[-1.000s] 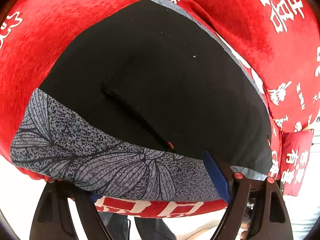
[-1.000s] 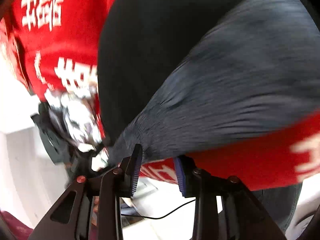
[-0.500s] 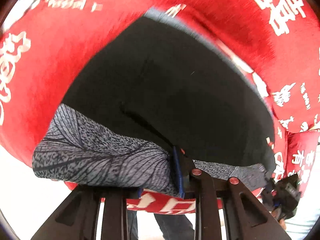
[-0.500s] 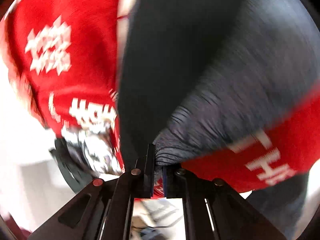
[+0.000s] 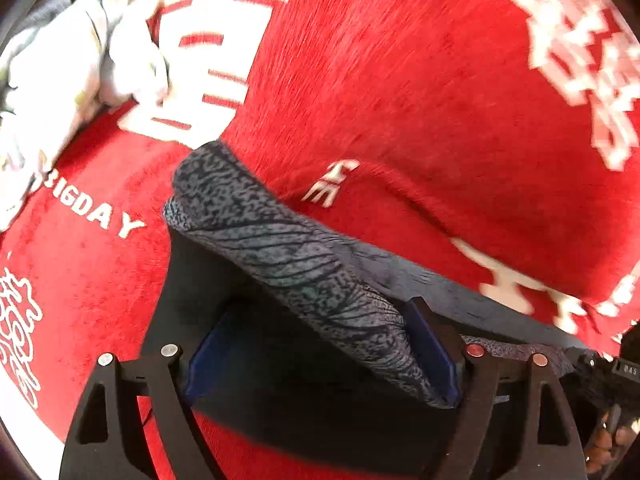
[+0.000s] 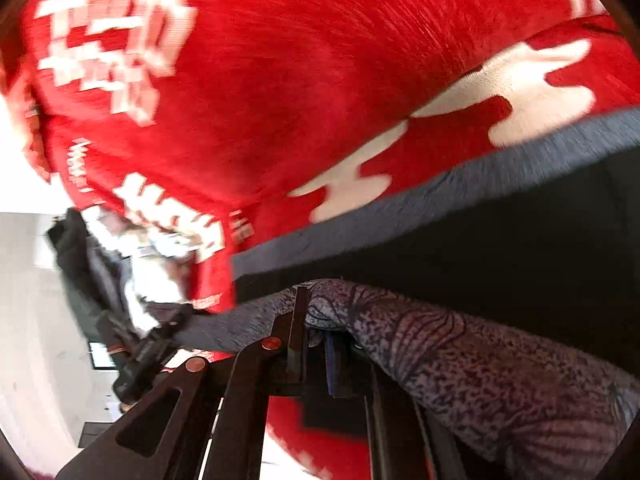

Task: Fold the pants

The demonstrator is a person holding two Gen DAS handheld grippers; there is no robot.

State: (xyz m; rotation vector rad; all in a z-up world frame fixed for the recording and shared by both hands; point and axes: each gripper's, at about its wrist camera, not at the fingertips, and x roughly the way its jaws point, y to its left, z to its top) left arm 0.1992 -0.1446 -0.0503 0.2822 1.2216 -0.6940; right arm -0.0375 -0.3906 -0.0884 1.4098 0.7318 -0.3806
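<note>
pinching grey-patterned black pants (image 6: pixel 480 364), right gripper (image 6: pixel 316 344); left gripper (image 5: pixel 320 356) fingers just reopened, spread around them.

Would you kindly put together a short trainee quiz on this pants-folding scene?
1. True or false: the pants lie on a red blanket with white lettering.
2. The print on the pants' lighter fabric is: A) grey leaf veins, B) yellow stripes, C) green checks.
3. What lies at the top left of the left wrist view?

Key: 1 true; 2 A; 3 a crumpled white cloth.
</note>
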